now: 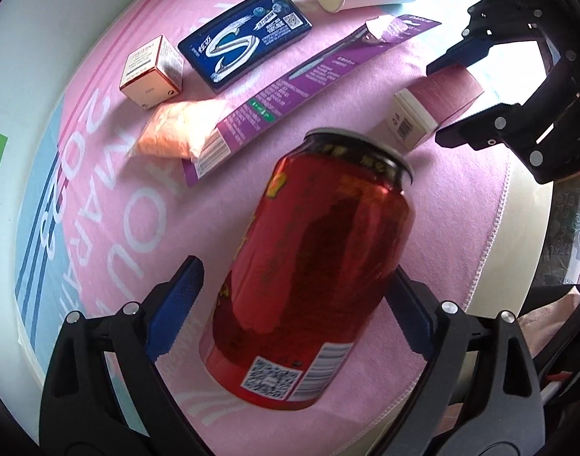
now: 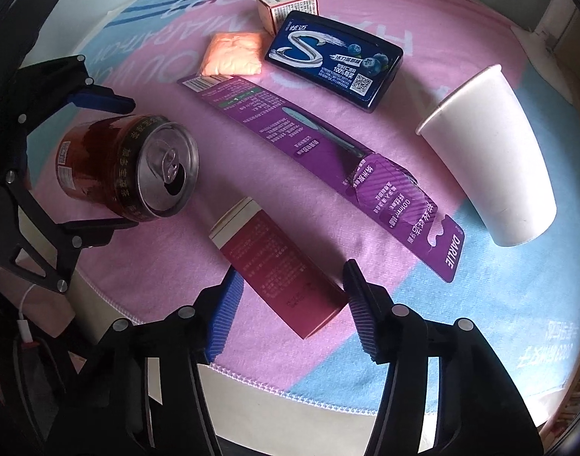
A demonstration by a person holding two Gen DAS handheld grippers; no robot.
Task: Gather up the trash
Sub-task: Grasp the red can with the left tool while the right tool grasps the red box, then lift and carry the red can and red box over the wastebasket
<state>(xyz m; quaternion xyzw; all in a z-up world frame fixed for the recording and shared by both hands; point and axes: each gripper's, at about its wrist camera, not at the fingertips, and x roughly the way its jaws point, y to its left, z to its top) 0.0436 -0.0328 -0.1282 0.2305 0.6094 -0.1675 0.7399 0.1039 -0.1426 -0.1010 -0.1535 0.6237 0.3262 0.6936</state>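
Observation:
A red drink can [image 1: 312, 266] lies tilted between the open jaws of my left gripper [image 1: 290, 304]; in the right wrist view the can [image 2: 126, 167] shows its opened top, with the left gripper [image 2: 99, 163] around it, blue pads a little apart from its sides. My right gripper [image 2: 290, 304] is open around the near end of a maroon carton [image 2: 278, 266], which also shows in the left wrist view [image 1: 438, 106] between the right gripper's fingers [image 1: 457, 57]. Everything lies on a pink and blue towel [image 2: 461, 323].
On the towel lie a purple toothbrush card [image 2: 320, 159], a dark blue gum box [image 2: 333, 59], an orange packet [image 2: 232, 55], a small white-and-red box [image 2: 286, 7] and a white paper cup [image 2: 491, 159] on its side. The towel's hem and table edge run near both grippers.

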